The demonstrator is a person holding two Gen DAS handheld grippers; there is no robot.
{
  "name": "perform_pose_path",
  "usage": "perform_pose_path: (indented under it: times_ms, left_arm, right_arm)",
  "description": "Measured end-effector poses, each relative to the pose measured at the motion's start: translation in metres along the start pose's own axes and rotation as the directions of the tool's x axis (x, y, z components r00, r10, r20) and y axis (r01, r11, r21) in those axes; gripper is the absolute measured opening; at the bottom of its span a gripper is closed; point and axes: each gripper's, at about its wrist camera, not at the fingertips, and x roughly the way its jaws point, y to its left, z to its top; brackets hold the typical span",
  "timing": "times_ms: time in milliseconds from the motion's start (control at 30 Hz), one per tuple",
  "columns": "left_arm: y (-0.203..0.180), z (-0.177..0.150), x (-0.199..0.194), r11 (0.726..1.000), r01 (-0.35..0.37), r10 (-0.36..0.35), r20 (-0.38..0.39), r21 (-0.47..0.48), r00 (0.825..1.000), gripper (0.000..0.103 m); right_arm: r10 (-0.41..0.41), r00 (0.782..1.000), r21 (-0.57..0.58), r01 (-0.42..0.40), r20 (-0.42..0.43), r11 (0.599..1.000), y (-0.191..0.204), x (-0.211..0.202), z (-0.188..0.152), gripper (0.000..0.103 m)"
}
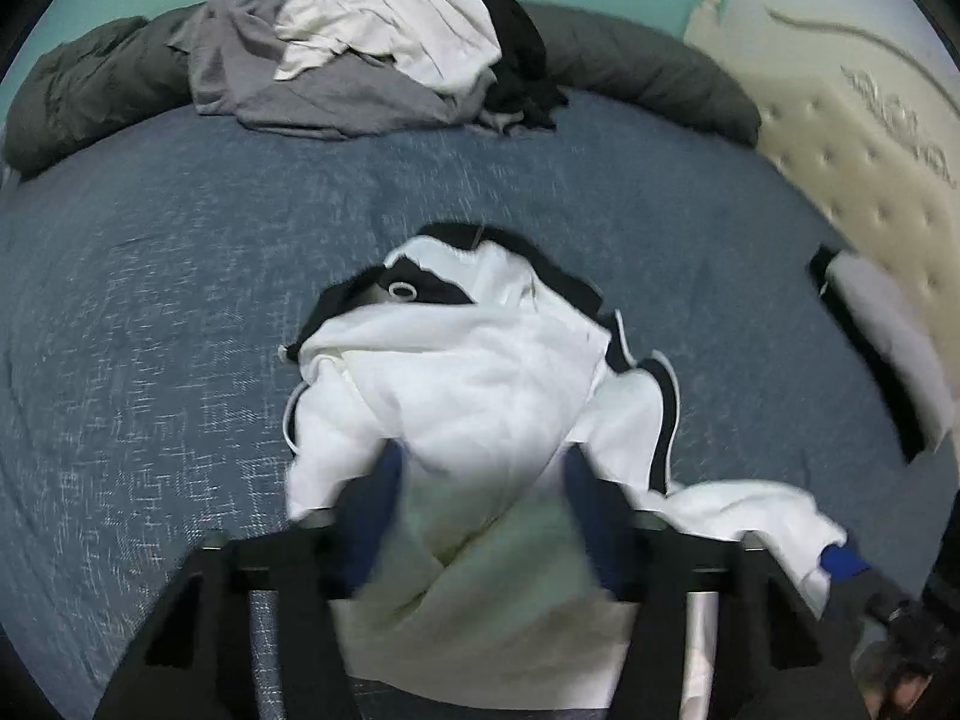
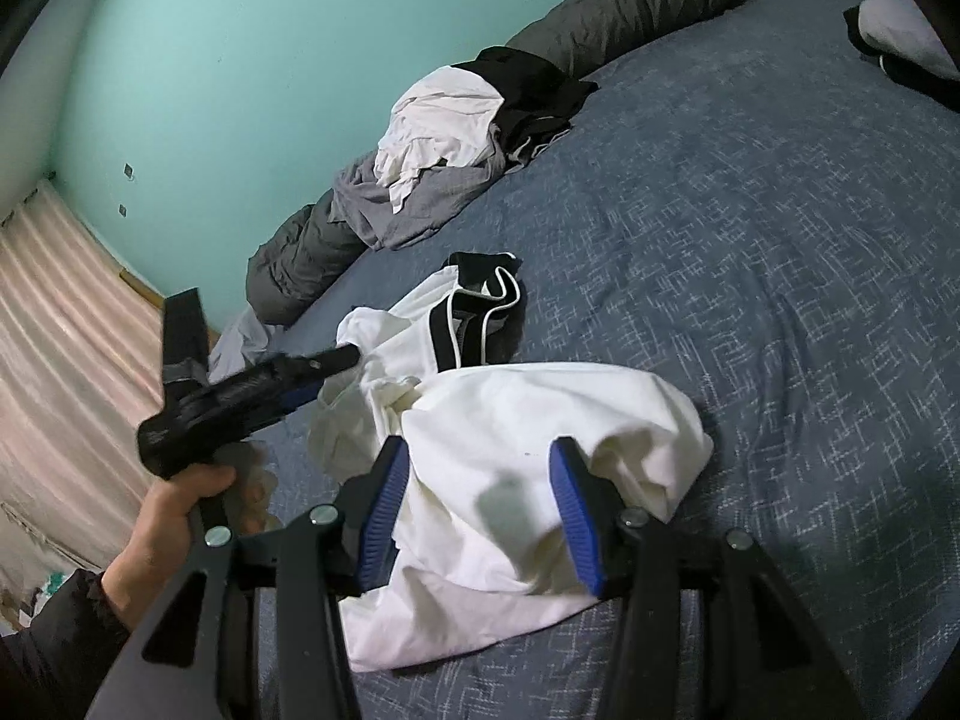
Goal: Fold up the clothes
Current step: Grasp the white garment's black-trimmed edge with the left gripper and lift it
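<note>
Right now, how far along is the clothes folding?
Done: one item looks folded, near the headboard. In hand: the white-and-black garment lies crumpled on the blue bedspread, with both the left hand-held gripper and right hand-held gripper open over it. Left: the pile of grey, white and black clothes is unfolded.

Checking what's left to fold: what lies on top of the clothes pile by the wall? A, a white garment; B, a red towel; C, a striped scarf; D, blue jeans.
A: a white garment tops the pile, over grey fabric.
</note>
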Motion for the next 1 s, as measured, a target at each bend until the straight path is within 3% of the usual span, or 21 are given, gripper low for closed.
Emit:
perform_pose_path:
  times_ms: [67,167,267,433,533,633,700,800,833,867,900,933,1000]
  left_arm:
    - [0.0,-0.002,-0.002,1.0,-0.013,0.013,0.005,0.019,1.0,0.022]
    - [0.009,-0.005,-0.017,1.0,-0.003,0.003,0.028,0.009,1.0,0.013]
    - [0.02,-0.012,-0.046,1.0,-0.005,0.004,0.077,0.016,0.997,0.012]
    - [0.067,-0.037,-0.105,0.995,0.003,0.013,0.169,-0.098,0.986,0.011]
    - [0.102,-0.058,-0.116,0.983,-0.008,0.038,0.159,-0.184,0.987,0.011]
    - [0.127,-0.074,-0.107,0.963,-0.005,0.032,0.093,-0.271,0.995,0.012]
    - [0.137,-0.084,-0.094,0.947,-0.003,0.008,0.014,-0.321,1.0,0.015]
    - [0.131,-0.074,-0.101,0.954,-0.024,0.037,0.039,-0.299,0.999,0.02]
    - [0.128,-0.071,-0.105,0.957,-0.032,0.049,0.052,-0.288,0.997,0.03]
    - [0.125,-0.067,-0.108,0.96,-0.04,0.06,0.065,-0.278,0.996,0.052]
    - [0.122,-0.063,-0.111,0.962,-0.048,0.072,0.079,-0.268,0.994,0.062]
    - [0.119,-0.059,-0.115,0.965,-0.057,0.083,0.092,-0.257,0.992,0.067]
    - [0.111,-0.049,-0.119,0.972,-0.071,0.099,0.115,-0.225,0.988,0.067]
  right_arm:
    - [0.004,1.0,0.006,-0.004,0.0,1.0,-0.001,0.0,0.0,0.049]
    - [0.008,1.0,0.013,-0.008,0.001,1.0,-0.002,-0.001,0.001,0.049]
    - [0.008,1.0,0.019,-0.008,-0.002,1.0,-0.003,-0.001,0.001,0.049]
    - [0.008,1.0,0.025,-0.008,-0.003,1.0,-0.004,0.0,0.002,0.049]
    - [0.008,1.0,0.023,-0.008,-0.006,1.0,-0.003,0.001,0.001,0.049]
    - [0.014,1.0,0.014,-0.014,-0.014,1.0,-0.001,0.004,0.0,0.049]
    - [0.014,1.0,0.004,-0.014,-0.019,1.0,0.002,0.006,-0.002,0.049]
    - [0.008,1.0,-0.002,-0.008,-0.024,1.0,0.003,0.008,-0.004,0.049]
    - [0.008,1.0,0.001,-0.008,-0.024,1.0,0.002,0.008,-0.004,0.05]
    - [0.007,1.0,0.004,-0.007,-0.022,1.0,0.001,0.007,-0.004,0.05]
    - [0.005,1.0,0.006,-0.005,-0.021,1.0,0.0,0.007,-0.003,0.05]
    - [0.004,1.0,0.008,-0.004,-0.019,1.0,0.0,0.006,-0.003,0.05]
    - [0.001,1.0,0.012,-0.001,-0.014,1.0,-0.001,0.005,-0.002,0.05]
